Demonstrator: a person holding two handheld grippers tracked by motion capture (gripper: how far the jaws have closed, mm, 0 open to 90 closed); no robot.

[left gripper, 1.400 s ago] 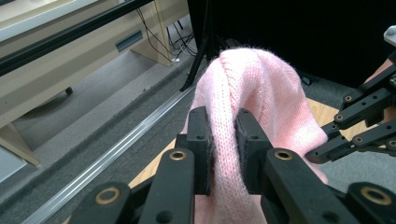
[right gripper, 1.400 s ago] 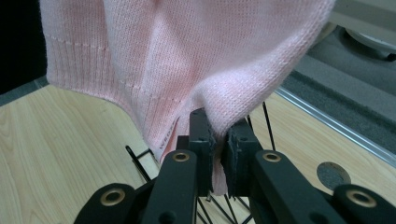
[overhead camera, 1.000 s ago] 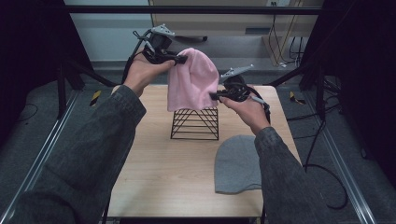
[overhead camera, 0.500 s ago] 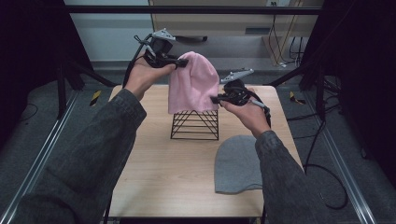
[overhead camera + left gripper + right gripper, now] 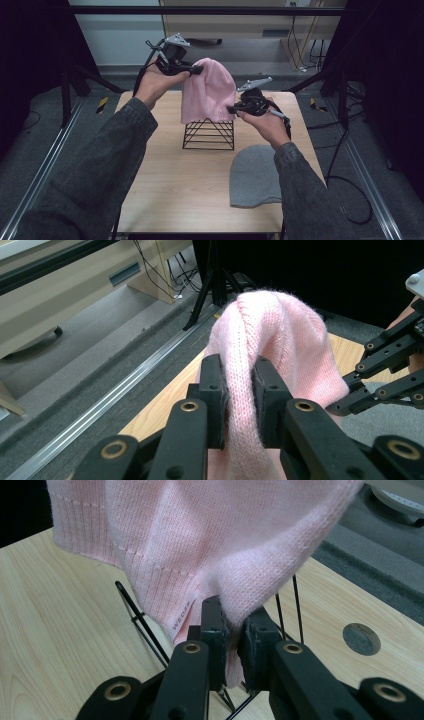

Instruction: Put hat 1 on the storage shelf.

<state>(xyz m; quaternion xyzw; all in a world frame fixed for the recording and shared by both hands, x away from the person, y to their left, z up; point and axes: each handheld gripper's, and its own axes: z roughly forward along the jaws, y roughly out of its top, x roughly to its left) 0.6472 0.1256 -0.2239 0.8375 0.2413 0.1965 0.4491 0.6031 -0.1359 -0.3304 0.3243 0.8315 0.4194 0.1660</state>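
At upper centre-left of the high view, the left gripper point(image 5: 196, 70) pinches a fold of the pink knit beanie point(image 5: 209, 91) near its crown, jaws pressed on the wool. The beanie hangs at centre over the black wire rack point(image 5: 209, 134) on the wooden table point(image 5: 165, 185). Right of it, the right gripper point(image 5: 231, 108) clamps the ribbed hem. A grey beanie point(image 5: 252, 176) lies flat at lower right

The pink hat point(image 5: 207, 90) hides the top of the black wire rack point(image 5: 209, 135). The person's right sleeve point(image 5: 305, 200) covers the grey hat's point(image 5: 252, 175) right edge.
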